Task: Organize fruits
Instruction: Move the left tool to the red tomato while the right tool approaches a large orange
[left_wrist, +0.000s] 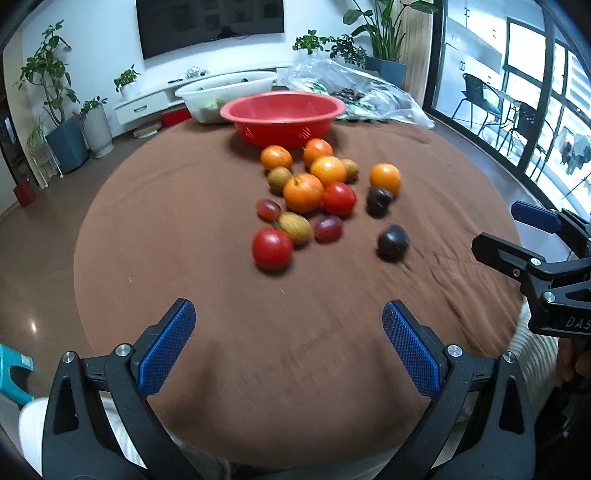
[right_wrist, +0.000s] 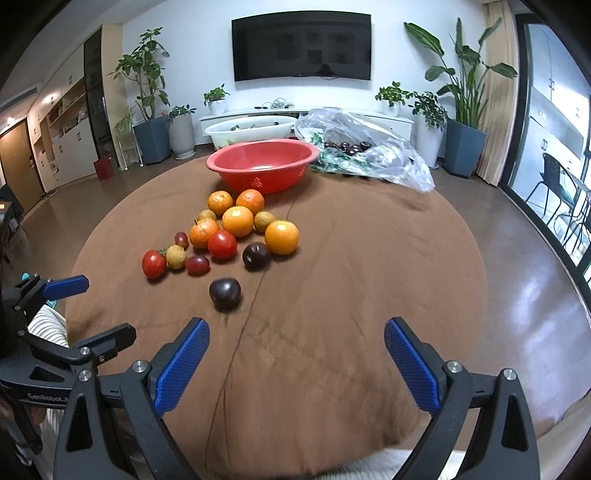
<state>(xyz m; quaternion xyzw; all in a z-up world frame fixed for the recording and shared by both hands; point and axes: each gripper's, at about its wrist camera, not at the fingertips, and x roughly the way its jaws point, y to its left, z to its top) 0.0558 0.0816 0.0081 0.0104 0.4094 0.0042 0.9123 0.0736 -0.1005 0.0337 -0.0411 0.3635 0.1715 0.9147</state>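
With both sets of fingers spread and empty, your right gripper (right_wrist: 297, 365) is nearer. Item: dark plum (right_wrist: 225, 293), round, at its 11 o'clock; red bowl (right_wrist: 258, 155) beyond at 12.

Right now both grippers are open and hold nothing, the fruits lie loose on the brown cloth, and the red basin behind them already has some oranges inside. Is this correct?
Not quite. The red basin is empty in the right wrist view; all the oranges lie on the brown cloth. The rest is correct: the left gripper and right gripper are open and hold nothing.
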